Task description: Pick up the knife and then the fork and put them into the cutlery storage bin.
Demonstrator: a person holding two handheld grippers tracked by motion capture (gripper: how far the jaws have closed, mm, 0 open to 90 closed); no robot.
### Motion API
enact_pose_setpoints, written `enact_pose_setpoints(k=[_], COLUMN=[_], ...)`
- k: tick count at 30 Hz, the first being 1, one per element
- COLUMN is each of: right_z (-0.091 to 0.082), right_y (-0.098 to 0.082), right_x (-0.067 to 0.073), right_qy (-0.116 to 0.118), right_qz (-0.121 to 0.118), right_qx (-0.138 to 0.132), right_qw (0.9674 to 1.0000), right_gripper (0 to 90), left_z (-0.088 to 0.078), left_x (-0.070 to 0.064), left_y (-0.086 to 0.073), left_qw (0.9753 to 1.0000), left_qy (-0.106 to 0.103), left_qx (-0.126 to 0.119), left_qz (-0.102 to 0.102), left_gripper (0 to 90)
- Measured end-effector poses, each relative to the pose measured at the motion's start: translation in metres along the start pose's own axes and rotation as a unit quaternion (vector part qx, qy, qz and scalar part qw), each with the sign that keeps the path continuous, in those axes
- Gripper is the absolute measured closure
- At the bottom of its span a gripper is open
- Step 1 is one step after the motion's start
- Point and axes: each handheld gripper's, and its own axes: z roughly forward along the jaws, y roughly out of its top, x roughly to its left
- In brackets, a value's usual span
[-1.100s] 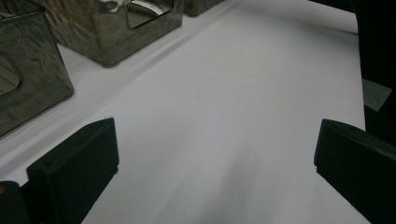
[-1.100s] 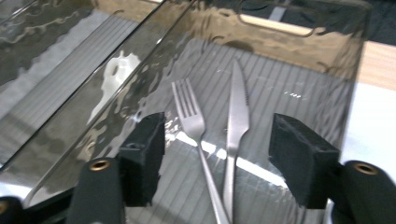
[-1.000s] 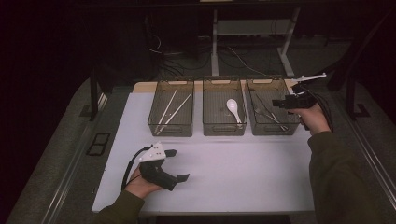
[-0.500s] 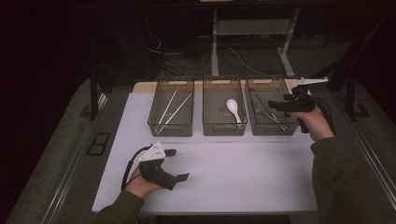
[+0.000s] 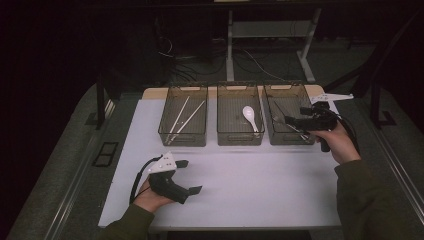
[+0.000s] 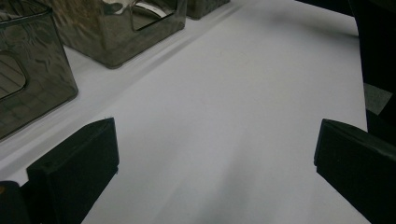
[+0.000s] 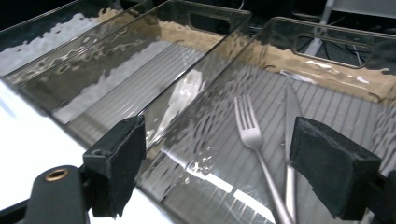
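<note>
We see the right gripper (image 5: 294, 120) over the front part of the right bin (image 5: 292, 100), its fingers having just been opening and now spread wide with nothing between them. Below them, in that ribbed, smoky translucent bin, lie a metal fork (image 7: 254, 149) and knife (image 7: 290, 135), handle ends cut off at the frame edge. The rippled bin walls blur the white spoon (image 5: 250, 116) in the middle bin (image 5: 239, 94). The left gripper (image 5: 188, 176) rests on the smooth white counter (image 5: 260, 185), fingers spread, empty.
</note>
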Motion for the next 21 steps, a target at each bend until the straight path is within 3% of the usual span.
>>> enact_pose_setpoints(k=[21], right_z=[-0.030], right_y=[-0.033], right_x=[0.040], right_qy=[0.061], right_qz=[-0.041], right_qx=[-0.023], right_qw=[0.9970], right_gripper=[18.1], left_z=[0.000], left_x=[0.000], left_y=[-0.001], left_qw=[1.0000], left_qy=[0.001], left_qx=[0.001], left_qz=[-0.002], left_gripper=[0.0])
